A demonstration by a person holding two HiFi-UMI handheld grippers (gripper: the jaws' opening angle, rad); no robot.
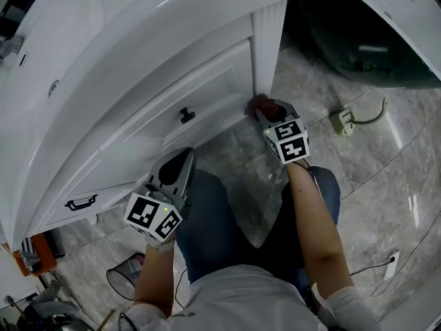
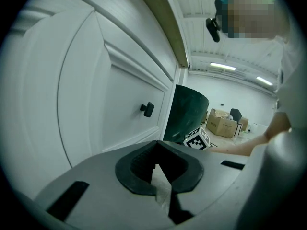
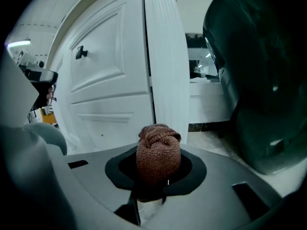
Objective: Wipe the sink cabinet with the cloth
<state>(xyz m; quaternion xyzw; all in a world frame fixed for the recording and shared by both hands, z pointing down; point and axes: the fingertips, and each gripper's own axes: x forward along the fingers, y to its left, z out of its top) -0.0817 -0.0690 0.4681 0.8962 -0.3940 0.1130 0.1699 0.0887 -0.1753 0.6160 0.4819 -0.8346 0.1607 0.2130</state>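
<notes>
Kneels in jeans (image 1: 217, 216) on the grey marble floor (image 1: 386, 178), facing the white sink cabinet (image 1: 124, 81).

Grips the brown cloth (image 1: 258, 103) bunched into a ball in the right gripper (image 1: 269, 112), jaws clenched on it with the wad bulging out past the tips. Holds it low at the foot of the fluted corner post (image 1: 267, 47), at the right edge of the panelled door (image 1: 186, 95); cannot tell whether cloth and post actually touch.

Keeps the left gripper (image 1: 176, 165) further left, near the bottom of that door, pointing up at it and below the small black knob (image 1: 187, 115). Jaws closed together there, with nothing between them.

Around the work:
- Close to the right of the post, crowding the right gripper's side: a big dark green tub (image 1: 362, 47).
- On the floor beyond the right gripper: a pale socket block (image 1: 341, 121) with its cable trailing off to the right.
- Further left on the cabinet front: a black drawer pull (image 1: 80, 203).
- Below that, on the floor by the left arm: a wire basket (image 1: 124, 278).
- Far off, in the left gripper view: cardboard boxes (image 2: 221, 124).
</notes>
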